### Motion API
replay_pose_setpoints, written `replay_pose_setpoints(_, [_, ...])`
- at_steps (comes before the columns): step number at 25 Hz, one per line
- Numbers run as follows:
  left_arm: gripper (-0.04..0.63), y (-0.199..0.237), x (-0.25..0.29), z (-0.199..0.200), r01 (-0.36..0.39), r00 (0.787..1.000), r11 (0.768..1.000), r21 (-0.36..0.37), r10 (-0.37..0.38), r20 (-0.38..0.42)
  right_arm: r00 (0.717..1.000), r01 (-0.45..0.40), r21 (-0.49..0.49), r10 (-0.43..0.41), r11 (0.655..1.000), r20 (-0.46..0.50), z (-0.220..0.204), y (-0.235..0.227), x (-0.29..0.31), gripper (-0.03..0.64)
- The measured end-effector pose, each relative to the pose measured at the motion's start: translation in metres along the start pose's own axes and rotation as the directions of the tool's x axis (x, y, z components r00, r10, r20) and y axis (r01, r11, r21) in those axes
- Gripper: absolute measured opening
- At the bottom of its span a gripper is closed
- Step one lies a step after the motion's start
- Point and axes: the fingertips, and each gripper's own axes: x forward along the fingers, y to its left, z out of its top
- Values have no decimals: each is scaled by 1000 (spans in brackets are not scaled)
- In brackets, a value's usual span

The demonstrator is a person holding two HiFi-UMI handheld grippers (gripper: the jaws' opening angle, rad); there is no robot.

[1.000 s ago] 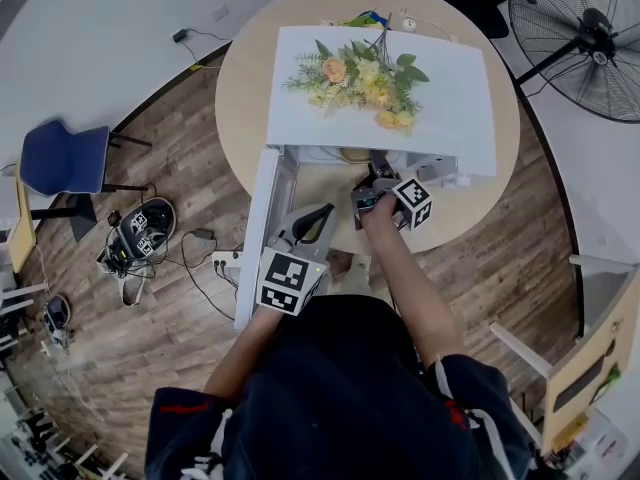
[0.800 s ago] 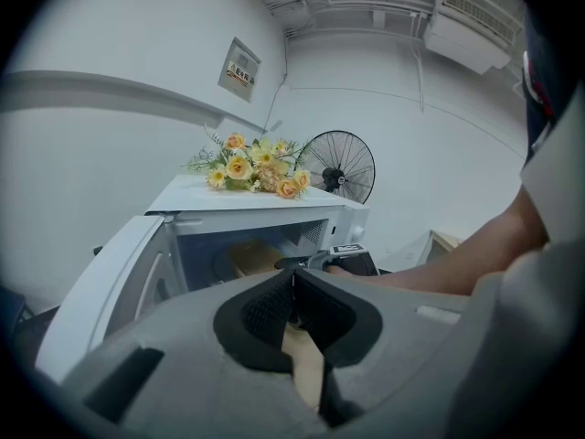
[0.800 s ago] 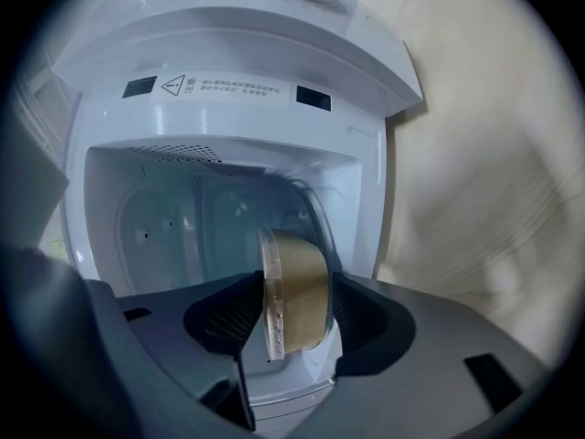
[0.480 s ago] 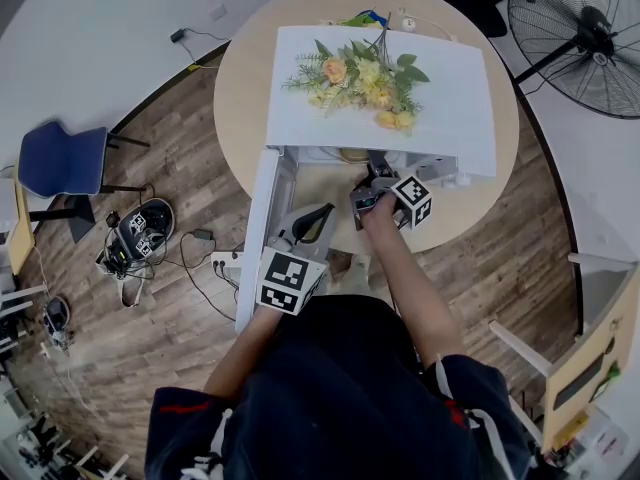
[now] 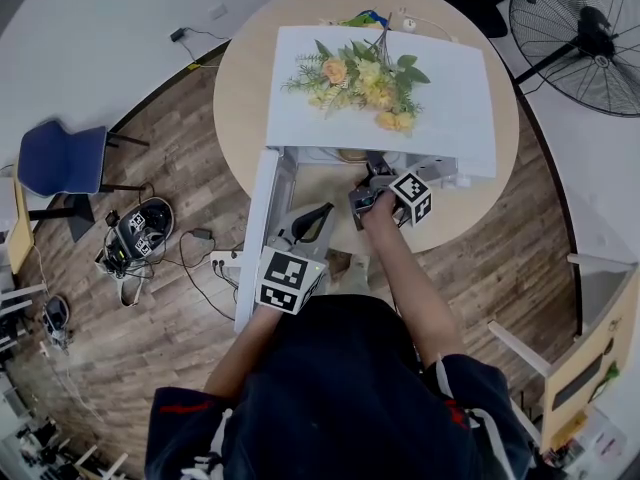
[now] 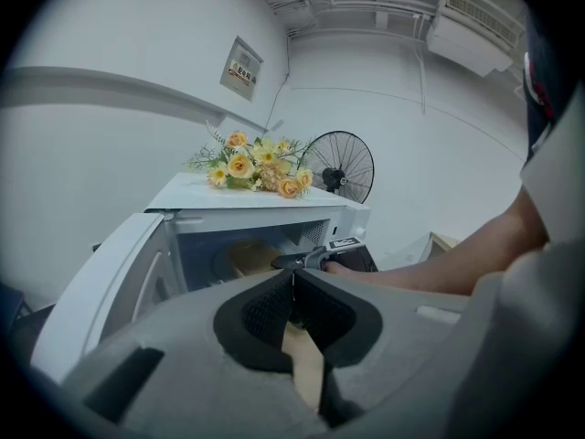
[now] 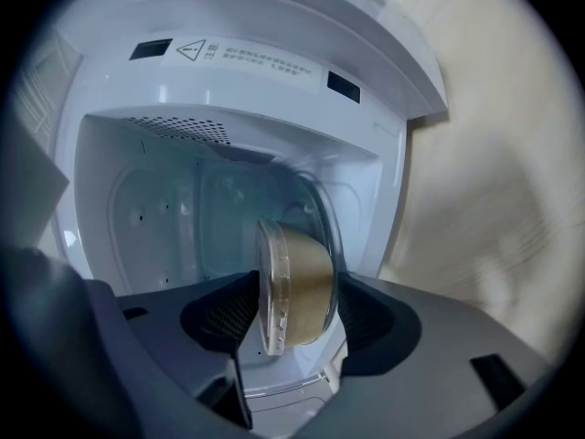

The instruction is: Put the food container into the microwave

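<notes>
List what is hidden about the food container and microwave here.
Right gripper view: the food container is between the jaws of the right hand-held gripper, which have just been opening; the gripper body hides its lower edge; contents unclear.
Head view: the white top of the microwave covers the container.
Left gripper view: the cavity shows only a tan blur.

Tan lidded food container [image 7: 294, 286], inside open microwave [image 7: 228, 90]

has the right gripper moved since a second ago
No. The right gripper sits at the same spot by the microwave opening; only its fingers have just been opening, with the container between them.
</notes>
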Motion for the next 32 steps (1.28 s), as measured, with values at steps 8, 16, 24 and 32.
replay_pose_setpoints(8, [18,-1,1,4,3,1000,1000,3,-3,12,1000,-27,-23,27,999,-9,3,5,-14,247])
replay_pose_setpoints(16, [18,-11,-4,12,5,999,1000,12,-5,37,998,-61,-113,59,992,-20,4,20,-44,206])
replay_pose_setpoints(24, [18,-18,-11,24,-5,996,1000,20,4,85,991,-131,-268,122,954,-53,1,54,-85,126])
replay_pose_setpoints(32, [18,-14,-24,44,-39,989,999,32,34,144,979,-205,-475,183,856,-94,-5,106,-125,26])
